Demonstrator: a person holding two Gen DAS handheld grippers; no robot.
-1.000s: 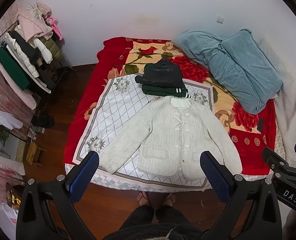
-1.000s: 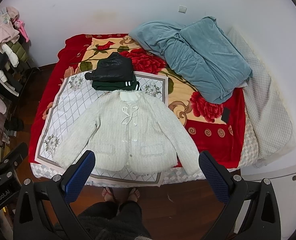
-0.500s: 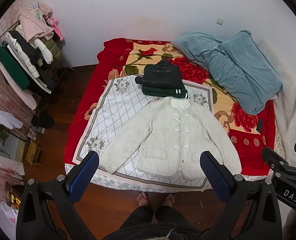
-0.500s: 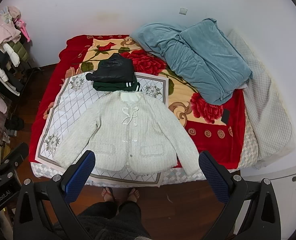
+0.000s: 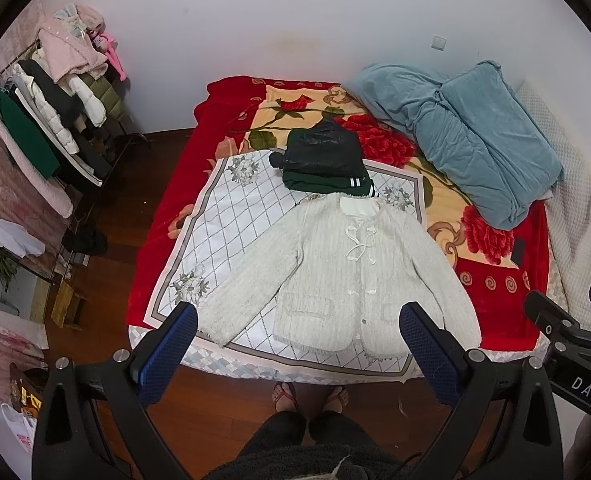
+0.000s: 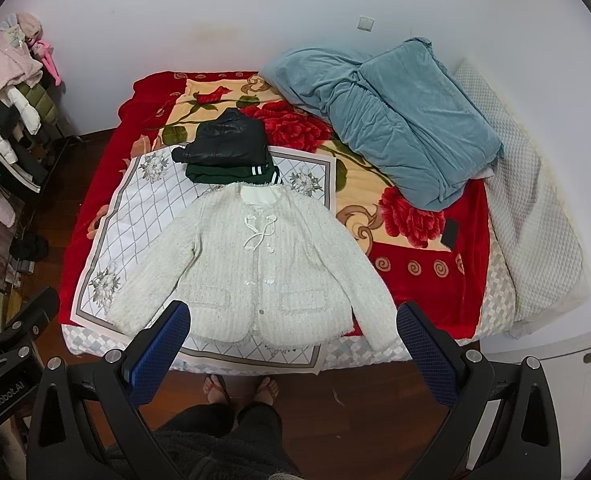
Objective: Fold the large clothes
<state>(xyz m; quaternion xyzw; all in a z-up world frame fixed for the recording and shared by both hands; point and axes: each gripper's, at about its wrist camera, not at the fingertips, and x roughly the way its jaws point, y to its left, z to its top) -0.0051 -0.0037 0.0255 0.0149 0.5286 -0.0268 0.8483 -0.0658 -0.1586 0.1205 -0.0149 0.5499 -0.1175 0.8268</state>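
A cream knitted jacket [image 5: 343, 272] lies flat and buttoned, sleeves spread, on a white checked cloth [image 5: 235, 216] at the near end of the bed; it also shows in the right wrist view [image 6: 263, 268]. My left gripper [image 5: 299, 332] is open and empty, held high above the bed's near edge. My right gripper [image 6: 293, 330] is also open and empty at the same height. Behind the collar sits a pile of folded dark clothes [image 5: 323, 156], black on green, also in the right wrist view [image 6: 227, 150].
A red floral blanket [image 5: 491, 276] covers the bed. A rumpled blue quilt [image 6: 395, 116] lies at the back right. A clothes rack [image 5: 43, 128] stands at the left on the wooden floor. A black phone [image 6: 450, 232] lies at the right. The person's feet [image 6: 239, 386] are at the bed's foot.
Both views have shifted slightly; the scene sits a little lower in frame. Nothing on the bed has moved. Both grippers stay open.
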